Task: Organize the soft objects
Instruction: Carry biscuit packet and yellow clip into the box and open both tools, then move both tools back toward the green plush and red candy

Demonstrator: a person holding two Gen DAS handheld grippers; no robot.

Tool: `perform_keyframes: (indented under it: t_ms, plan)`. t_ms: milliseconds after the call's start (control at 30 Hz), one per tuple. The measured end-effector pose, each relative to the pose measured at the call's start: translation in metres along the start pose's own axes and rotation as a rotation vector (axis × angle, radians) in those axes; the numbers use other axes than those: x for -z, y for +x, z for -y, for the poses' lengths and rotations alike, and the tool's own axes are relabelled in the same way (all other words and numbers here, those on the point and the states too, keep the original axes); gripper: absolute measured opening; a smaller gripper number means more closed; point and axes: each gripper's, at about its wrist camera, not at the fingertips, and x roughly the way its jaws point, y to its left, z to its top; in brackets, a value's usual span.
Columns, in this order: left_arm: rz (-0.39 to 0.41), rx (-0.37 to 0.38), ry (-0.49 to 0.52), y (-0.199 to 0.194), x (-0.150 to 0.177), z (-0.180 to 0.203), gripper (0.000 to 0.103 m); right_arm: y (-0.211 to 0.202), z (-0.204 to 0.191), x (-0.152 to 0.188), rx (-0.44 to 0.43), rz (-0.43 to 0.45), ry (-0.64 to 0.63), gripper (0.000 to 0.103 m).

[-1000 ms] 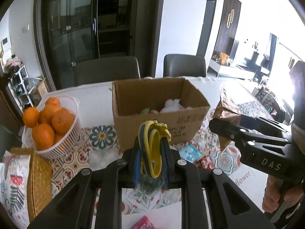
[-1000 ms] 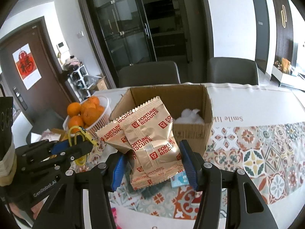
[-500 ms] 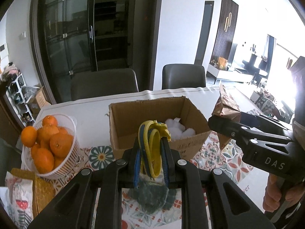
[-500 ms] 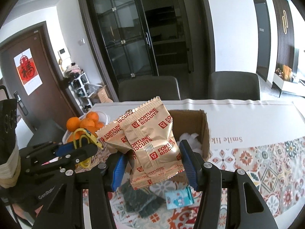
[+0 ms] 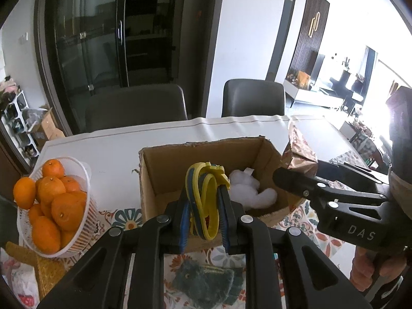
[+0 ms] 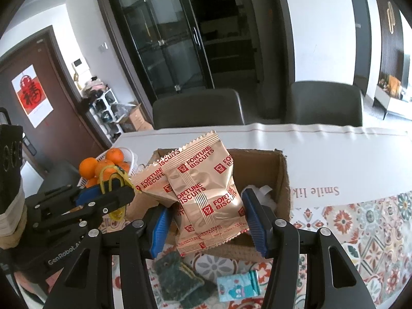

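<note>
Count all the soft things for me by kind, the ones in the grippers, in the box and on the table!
Fortune biscuit packets, in the right gripper: 2
Yellow-and-blue bands, in the left gripper: 1 bunch
White fluffy stuffing, in the cardboard box: 1 clump
Dark green fuzzy pouch, on the table: 1
Light blue cartoon packet, on the table: 1
Total: 6

Glossy gold foil packets (image 6: 206, 195); rough matt cardboard box (image 5: 164, 170); fluffy white stuffing (image 5: 247, 190); smooth yellow rubbery bands (image 5: 206, 200); white plastic basket (image 5: 85, 206); matt black plastic claw (image 5: 203, 221); fuzzy green cloth (image 6: 177, 280).
</note>
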Motion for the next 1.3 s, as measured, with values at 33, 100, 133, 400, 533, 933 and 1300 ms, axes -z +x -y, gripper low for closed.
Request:
perform_keyframes:
  t_ms: [33,100,133,400,533,933,1300]
  plan:
    - [-0.008,0.002,-0.002,0.003,-0.001,-0.002,0.022,0.004,0.002,-0.001,0.0,-0.008,0.005,0.055]
    - [-0.028,0.005,-0.002,0.014,-0.005,-0.006,0.022,0.016,0.005,-0.003,-0.008,-0.036,0.014,0.055]
    - [-0.042,0.006,-0.003,0.02,-0.007,-0.007,0.022,0.023,0.008,-0.004,-0.011,-0.053,0.023,0.055]
    - [-0.082,-0.021,-0.004,0.05,-0.016,-0.015,0.048,0.059,0.014,-0.011,-0.015,-0.13,0.025,0.057]
    - [-0.076,-0.06,-0.003,0.049,-0.013,-0.017,0.056,0.065,0.015,-0.015,0.009,-0.136,0.022,0.074]
    - [-0.024,-0.153,0.003,0.017,0.01,-0.019,0.062,0.029,0.002,0.0,0.156,-0.042,-0.019,0.076]
    - [0.023,-0.159,0.021,-0.026,0.039,-0.003,0.066,-0.023,-0.013,0.022,0.196,0.038,-0.058,0.076]
